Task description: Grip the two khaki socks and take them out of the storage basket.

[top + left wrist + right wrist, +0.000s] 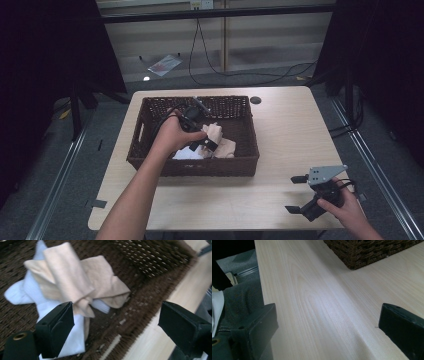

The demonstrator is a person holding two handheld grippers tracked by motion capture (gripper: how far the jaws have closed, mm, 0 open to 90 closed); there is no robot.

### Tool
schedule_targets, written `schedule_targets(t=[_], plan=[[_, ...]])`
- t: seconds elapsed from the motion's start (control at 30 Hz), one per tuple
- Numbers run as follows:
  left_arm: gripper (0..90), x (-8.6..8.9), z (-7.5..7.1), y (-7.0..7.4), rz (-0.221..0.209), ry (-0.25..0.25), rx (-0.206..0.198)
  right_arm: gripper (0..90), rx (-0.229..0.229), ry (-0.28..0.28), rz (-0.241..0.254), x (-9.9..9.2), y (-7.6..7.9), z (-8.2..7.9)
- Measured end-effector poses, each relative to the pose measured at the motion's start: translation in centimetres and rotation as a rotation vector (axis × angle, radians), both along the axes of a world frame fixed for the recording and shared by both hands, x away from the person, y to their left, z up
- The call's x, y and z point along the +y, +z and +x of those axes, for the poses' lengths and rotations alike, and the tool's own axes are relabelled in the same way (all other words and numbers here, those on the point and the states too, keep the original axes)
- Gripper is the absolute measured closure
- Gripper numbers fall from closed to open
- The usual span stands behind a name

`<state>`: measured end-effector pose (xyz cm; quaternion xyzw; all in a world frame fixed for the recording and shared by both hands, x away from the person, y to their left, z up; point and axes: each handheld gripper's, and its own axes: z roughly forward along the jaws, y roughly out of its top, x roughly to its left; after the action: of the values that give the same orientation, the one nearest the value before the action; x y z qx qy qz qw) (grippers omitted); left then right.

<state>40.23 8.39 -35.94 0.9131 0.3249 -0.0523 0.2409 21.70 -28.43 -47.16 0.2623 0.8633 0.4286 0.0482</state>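
- High view, left side: the left gripper (206, 145) reaches down into the wicker basket (150, 165), its jaws spread wide and empty over a small heap of cloths. No earlier picture backs any motion, so only this: nothing is clamped between them yet.
- To do this step well, I judge the left gripper should drop straight onto the raised fold of the beige cloth (75, 282), with one jaw on each side of the ridge, and close only once both pads have fabric between them. Coming in too low risks snagging the weave of the basket floor.
- The white cloth (72, 340) lies under the beige one, so a deep bite would likely lift both; a shallow pinch on the top fold should take the beige alone.
- In the left gripper view, the beige cloth is crumpled and loosely folded, draped over the white one, near the middle of the basket towards its near wall. The picture is a little blurred, so whether there are two beige pieces or one I cannot say.
- Right side of the high view: the right gripper (299, 194) rests low over the table (280, 125) near its near right corner, well apart from the basket, jaws wide and empty.
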Motion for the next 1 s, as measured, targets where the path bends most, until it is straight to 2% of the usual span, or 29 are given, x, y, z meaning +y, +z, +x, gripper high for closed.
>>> schedule_targets(t=[0.27,0.3,0.37,0.4,0.47,0.73,0.83,0.87,0.9,0.97,1.0], plan=[[19.1,0.3,1.6,-1.3,0.044,0.06,0.005,2.1,0.001,0.002,0.0,0.0,0.0,0.0],[21.6,0.3,1.8,-1.6,0.05,0.056,0.003,2.0,0.001,0.003,0.0,0.0,0.0,0.0],[24.7,0.3,2.1,-2.0,0.062,0.08,0.006,2.1,-0.001,0.002,0.0,0.0,0.0,0.0],[25.6,0.3,2.5,-2.3,0.056,0.106,0.0,2.0,-0.001,0.002,0.001,0.0,0.0,0.0],[27.4,0.2,2.7,-2.5,0.055,0.118,-0.004,2.0,-0.002,0.002,0.0,0.0,0.0,0.0],[36.8,-0.3,3.8,-4.3,0.06,0.155,0.011,2.0,-0.003,0.002,0.001,0.0,0.0,0.0],[40.3,-0.4,3.9,-4.6,0.066,0.161,0.017,2.0,-0.002,0.001,0.003,0.0,0.0,0.0],[41.8,-0.4,4.0,-4.7,0.069,0.154,0.016,2.1,-0.002,0.001,0.003,0.0,0.0,0.0],[47.9,-0.4,4.0,-4.8,0.071,0.15,0.02,2.0,-0.002,0.002,0.003,0.0,0.0,0.0],[51.4,-0.4,4.1,-4.9,0.084,0.168,0.007,2.0,-0.001,0.003,0.004,0.0,0.0,0.0],[56.3,-0.4,4.1,-4.9,0.081,0.162,0.015,2.1,-0.001,0.002,0.004,0.0,0.0,0.0]])
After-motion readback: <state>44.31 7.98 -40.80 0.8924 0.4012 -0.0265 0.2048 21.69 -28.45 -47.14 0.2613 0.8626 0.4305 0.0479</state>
